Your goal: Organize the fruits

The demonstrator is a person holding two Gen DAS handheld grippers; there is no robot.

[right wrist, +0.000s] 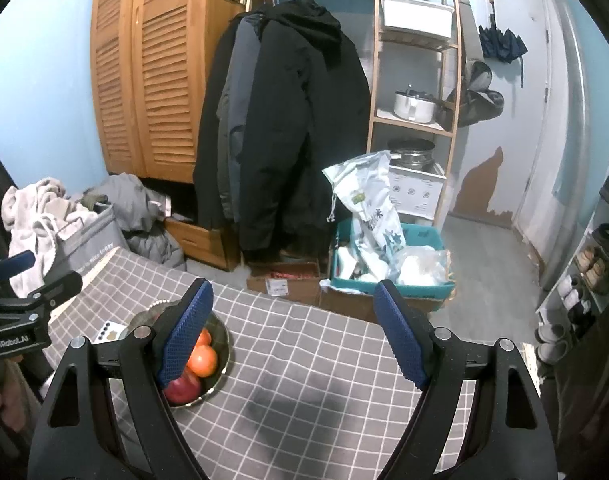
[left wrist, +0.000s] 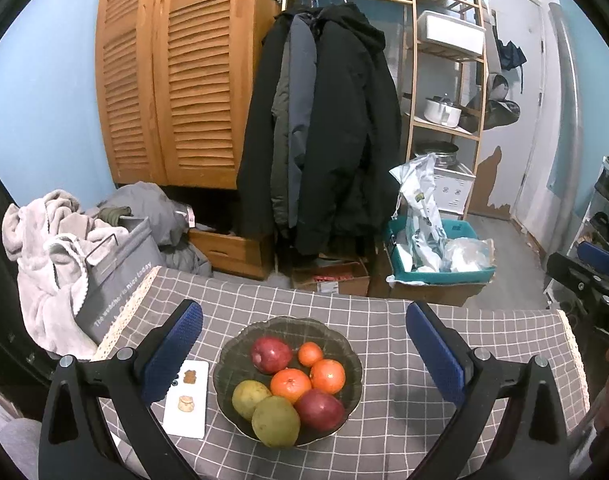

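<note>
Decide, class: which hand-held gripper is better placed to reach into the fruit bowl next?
Probably the left hand-held gripper: its open fingers frame the fruit bowl squarely. The right hand-held gripper, also open, faces bare tablecloth, with the bowl off to its left.

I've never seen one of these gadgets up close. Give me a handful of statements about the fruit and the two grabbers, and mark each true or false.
1. All the fruit sits in the dark bowl. True.
2. The bowl holds three oranges. True.
3. The left gripper is clamped on a red apple. False: its jaws are open and empty, and both red apples lie in the bowl.
4. The right gripper holds a pear. False: it is open, with only tablecloth between its fingers.
5. A white card lies left of the bowl. True.
</note>
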